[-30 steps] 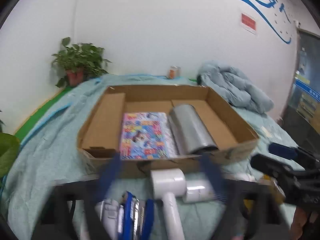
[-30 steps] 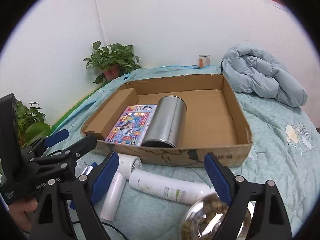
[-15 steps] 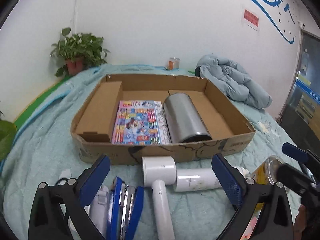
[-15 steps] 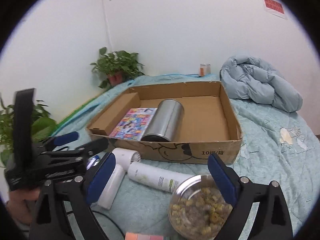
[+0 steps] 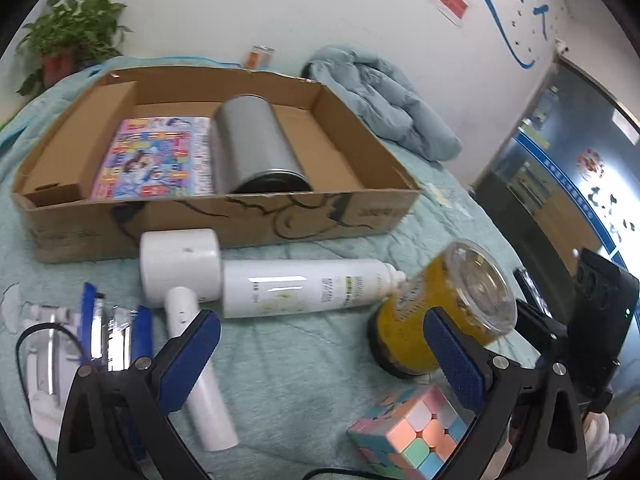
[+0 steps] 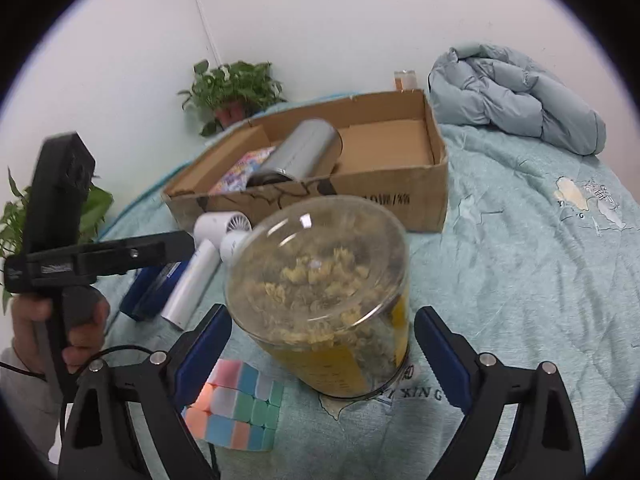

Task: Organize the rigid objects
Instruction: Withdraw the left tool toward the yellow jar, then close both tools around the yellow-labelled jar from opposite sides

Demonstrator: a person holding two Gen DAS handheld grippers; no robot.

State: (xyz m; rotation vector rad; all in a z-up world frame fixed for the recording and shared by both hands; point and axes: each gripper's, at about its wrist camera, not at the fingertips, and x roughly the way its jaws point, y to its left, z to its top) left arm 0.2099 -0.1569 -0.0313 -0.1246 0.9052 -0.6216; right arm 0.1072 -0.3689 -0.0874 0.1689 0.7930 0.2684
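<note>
A: Where is the jar [image 6: 320, 300]?
B: Upright on the bed [image 6: 520, 280], between my right gripper [image 6: 320, 356]'s closing fingers, untouched, near the cardboard box [image 6: 380, 200].
A: Left gripper [image 5: 320, 356]?
B: Spread wide, empty, above the white bottle [image 5: 304, 288].

One shallow brown cardboard box [image 5: 224, 216] on the bed: inside, one colourful picture book [image 5: 154, 160], one grey metal cylinder [image 5: 254, 148].

Outside it: one white hair dryer [image 5: 180, 264], one white spray bottle [image 5: 304, 286], one clear jar of dried flowers [image 6: 320, 292], one pastel puzzle cube [image 6: 236, 410] (near edge).

Two potted plants [image 6: 232, 90] [image 6: 12, 224].
</note>
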